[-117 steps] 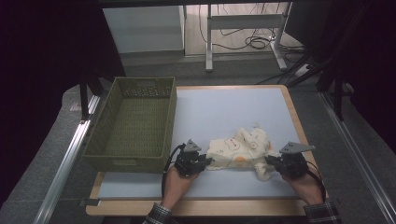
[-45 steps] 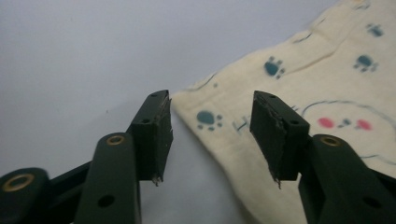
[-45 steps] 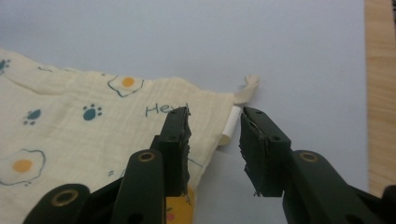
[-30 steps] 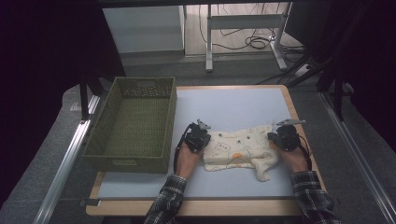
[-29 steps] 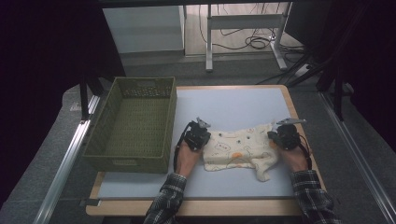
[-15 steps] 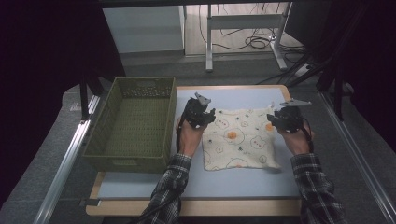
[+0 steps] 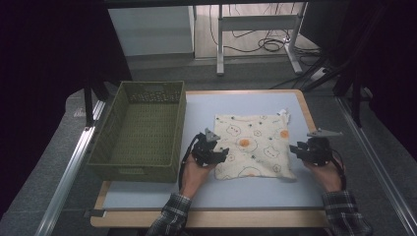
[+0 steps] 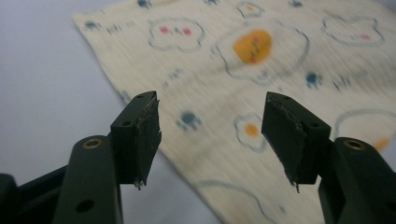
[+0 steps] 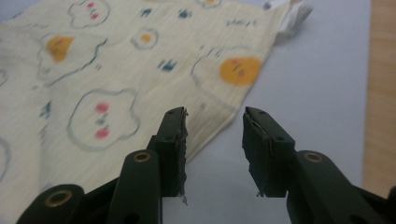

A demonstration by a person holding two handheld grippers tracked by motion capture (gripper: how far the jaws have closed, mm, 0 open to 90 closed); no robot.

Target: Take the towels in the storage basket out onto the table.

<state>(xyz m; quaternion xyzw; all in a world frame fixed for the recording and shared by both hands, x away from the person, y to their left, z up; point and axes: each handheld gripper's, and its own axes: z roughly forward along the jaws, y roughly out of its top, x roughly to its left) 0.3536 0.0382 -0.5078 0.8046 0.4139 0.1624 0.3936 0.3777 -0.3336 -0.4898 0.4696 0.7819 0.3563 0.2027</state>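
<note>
A cream cloth [image 7: 253, 145] printed with fried eggs and little bears lies spread flat on the light blue mat [image 7: 246, 189]. My left gripper [image 7: 222, 152] hovers at the cloth's near left edge. Its jaws have just been opening and stand open with nothing between them. In the left gripper view [image 8: 210, 135] the cloth [image 8: 261, 70] lies beneath and beyond the fingertips. My right gripper [image 7: 295, 149] sits just off the cloth's right edge. Its jaws [image 9: 215, 149] have also just opened, and they are empty over the cloth's edge [image 9: 140, 70].
A green woven basket [image 7: 140, 130] stands empty at the left of the mat, close to my left hand. A small white tag [image 7: 284, 114] sticks out at the cloth's far right corner. The wooden table edge [image 7: 196, 219] runs along the near side.
The bunched cloth was pulled out flat toward the far side. Both grippers have let go of it and drawn back toward the near side, jaws now open.
</note>
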